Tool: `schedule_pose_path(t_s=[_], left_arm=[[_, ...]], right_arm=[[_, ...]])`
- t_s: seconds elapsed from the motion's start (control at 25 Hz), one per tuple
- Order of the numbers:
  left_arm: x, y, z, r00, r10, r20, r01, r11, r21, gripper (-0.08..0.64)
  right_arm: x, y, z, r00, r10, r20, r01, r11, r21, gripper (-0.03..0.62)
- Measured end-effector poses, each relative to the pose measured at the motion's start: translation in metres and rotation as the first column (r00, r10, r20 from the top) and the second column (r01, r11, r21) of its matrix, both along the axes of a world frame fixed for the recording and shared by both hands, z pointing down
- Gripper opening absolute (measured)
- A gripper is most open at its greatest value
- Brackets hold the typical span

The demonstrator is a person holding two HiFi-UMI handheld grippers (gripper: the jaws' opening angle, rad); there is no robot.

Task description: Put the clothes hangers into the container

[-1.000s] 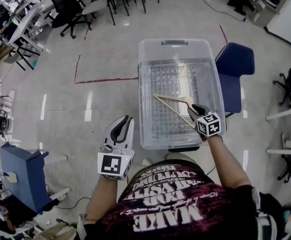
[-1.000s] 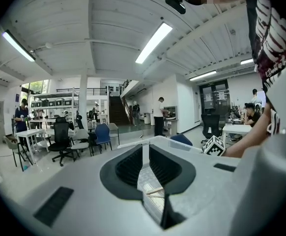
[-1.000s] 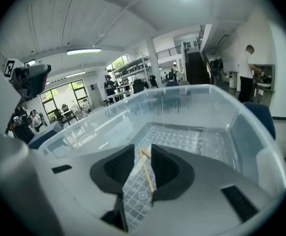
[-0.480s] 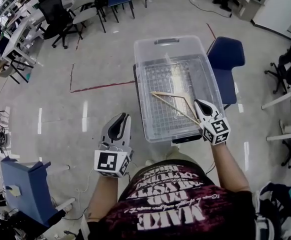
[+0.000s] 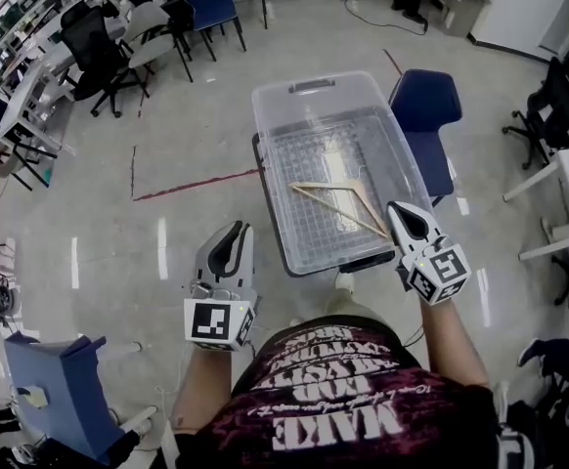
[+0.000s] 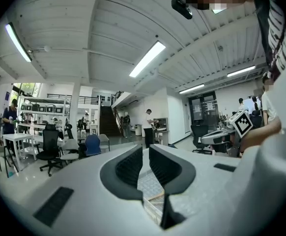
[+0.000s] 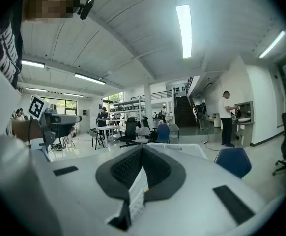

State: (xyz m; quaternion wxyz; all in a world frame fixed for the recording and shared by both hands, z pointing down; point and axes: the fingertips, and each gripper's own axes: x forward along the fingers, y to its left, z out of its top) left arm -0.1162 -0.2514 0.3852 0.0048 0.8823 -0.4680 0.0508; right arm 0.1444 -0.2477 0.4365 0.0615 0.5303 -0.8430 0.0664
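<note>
Container (image 5: 316, 84): clear plastic tub, lidless, standing on the floor straight ahead of the person. A wire grid (image 5: 324, 159) covers its bottom, and one hanger lies on it.
Chair (image 5: 424, 101): blue seat, just beside the container's right wall.
Hanger (image 5: 343, 213): pale wood, thin arms forming a flat triangle. It lies flat in the near right part of the container.
Hanger axis: the long arm runs diagonally from the container's middle toward its near right corner. The hook cannot be made out.
Left gripper (image 5: 228, 245): held over the floor left of the container. Its jaws stand a narrow slit apart with nothing between them.
Right gripper (image 5: 402, 211): at the container's near right corner, near the hanger's near end. Its jaws are together and empty.
</note>
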Motion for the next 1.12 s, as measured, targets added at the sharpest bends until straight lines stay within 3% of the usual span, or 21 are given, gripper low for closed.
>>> schedule_pose_path(t_s=[0.36,1.12], left_arm=[[0.004,0.016,-0.012,0.998,0.056,-0.02,-0.055,0.998,0.031,0.046],[0.006,0.03,-0.005,0.991,0.116,-0.061,-0.115,0.993,0.021,0.046]], right_arm=[[-0.024,0.038,-0.062,0.997,-0.024,-0.068,0.032,0.992,0.119,0.003],[-0.028,0.063,-0.047,0.998,0.01,-0.054,-0.005,0.997,0.08,0.003]])
